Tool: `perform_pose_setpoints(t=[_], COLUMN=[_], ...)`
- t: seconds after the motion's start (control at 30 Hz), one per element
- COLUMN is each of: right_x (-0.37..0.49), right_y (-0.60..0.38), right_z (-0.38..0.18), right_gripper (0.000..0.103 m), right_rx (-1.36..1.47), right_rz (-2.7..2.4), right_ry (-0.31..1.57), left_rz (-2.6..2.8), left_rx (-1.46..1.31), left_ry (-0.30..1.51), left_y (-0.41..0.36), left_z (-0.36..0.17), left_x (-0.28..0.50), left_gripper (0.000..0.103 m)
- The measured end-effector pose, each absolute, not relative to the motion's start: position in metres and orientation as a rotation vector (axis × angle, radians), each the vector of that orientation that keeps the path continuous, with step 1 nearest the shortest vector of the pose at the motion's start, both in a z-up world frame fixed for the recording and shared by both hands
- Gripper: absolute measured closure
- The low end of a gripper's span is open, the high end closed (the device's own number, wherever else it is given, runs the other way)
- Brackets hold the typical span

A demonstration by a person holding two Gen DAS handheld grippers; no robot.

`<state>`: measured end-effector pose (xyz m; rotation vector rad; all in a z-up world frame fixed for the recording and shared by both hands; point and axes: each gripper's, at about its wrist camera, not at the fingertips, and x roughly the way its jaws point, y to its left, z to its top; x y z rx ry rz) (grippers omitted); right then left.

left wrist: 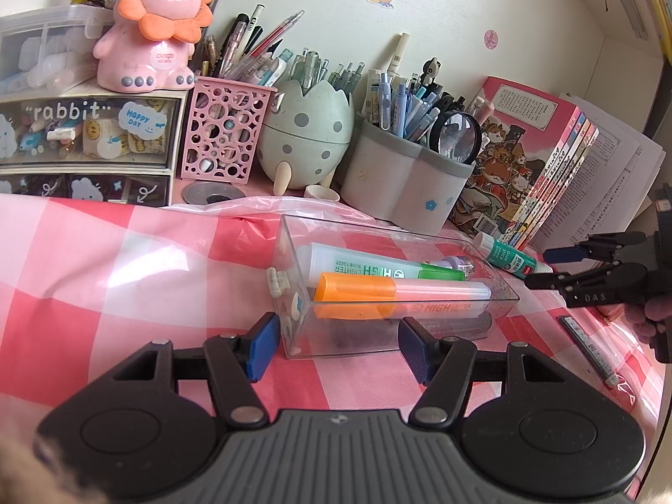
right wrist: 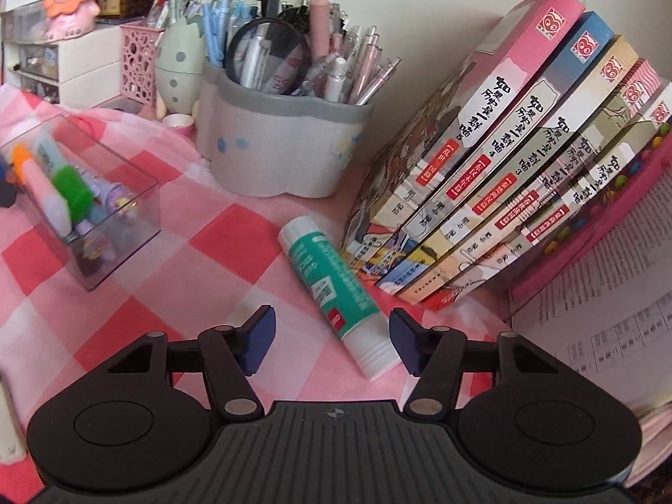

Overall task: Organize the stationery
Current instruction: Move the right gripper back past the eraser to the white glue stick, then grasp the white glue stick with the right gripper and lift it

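Observation:
A clear plastic box (left wrist: 294,336) lies on the pink checked cloth and holds an orange highlighter (left wrist: 378,292), a green highlighter (left wrist: 378,264) and a purple item. My left gripper (left wrist: 338,348) is open, its pads at the box's near end. A green-and-white glue stick (right wrist: 338,294) lies on the cloth beside the books. My right gripper (right wrist: 332,342) is open around the glue stick's near end, apparently not touching it. The right gripper also shows in the left wrist view (left wrist: 542,266), by the glue stick (left wrist: 510,258). The box also shows in the right wrist view (right wrist: 126,227).
Pen holders line the back: a pink lattice cup (left wrist: 222,130), an egg-shaped holder (left wrist: 306,134) and a grey pot (right wrist: 281,147) with a magnifying glass. A drawer unit (left wrist: 84,138) stands at left. Leaning books (right wrist: 525,159) stand at right. A dark ruler (left wrist: 592,348) lies near the right edge.

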<state>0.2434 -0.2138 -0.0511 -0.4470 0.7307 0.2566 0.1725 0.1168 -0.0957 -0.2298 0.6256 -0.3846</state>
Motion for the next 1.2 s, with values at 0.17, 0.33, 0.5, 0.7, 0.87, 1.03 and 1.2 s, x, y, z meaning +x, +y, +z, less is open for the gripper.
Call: perform_pose_setpoints(t=[0.17, 0.33, 0.5, 0.7, 0.87, 1.03, 1.2], right_x=[0.255, 0.264, 0.269, 0.277, 0.28, 0.286, 0.278], right_y=[-0.213, -0.205, -0.198, -0.192, -0.194, -0.194, -0.192], right_z=[-0.047, -0.05, -0.055, -0.059, -0.059, -0.061, -0.059], right_gripper=[0.047, 0.049, 0.052, 0.057, 0.061, 0.064, 0.069], right_rx=[-0.451, -0.49, -0.529, -0.562, -0.572, -0.563, -0.574], right_rz=[0.273, 0.289, 0.296, 0.298, 0.297, 0.292, 0.319], right_ry=[0.734, 0.748, 0.763, 0.776, 0.776, 0.778, 0.768], left_rz=[-0.385, -0.385, -0.385, -0.385, -0.385, -0.385, -0.385], left_rx=[-0.23, -0.23, -0.23, -0.23, -0.23, -0.23, -0.23], left_ry=[0.626, 0.626, 0.626, 0.626, 0.626, 0.626, 0.626], left_y=[0.116, 0.117, 0.117, 0.117, 0.116, 0.117, 0.117], left_z=[-0.096, -0.096, -0.096, -0.096, -0.096, -0.096, -0.096], left_x=[0.172, 0.173, 0.173, 0.173, 0.172, 0.173, 0.173], left_gripper=[0.067, 0.067, 0.067, 0.067, 0.067, 0.067, 0.067])
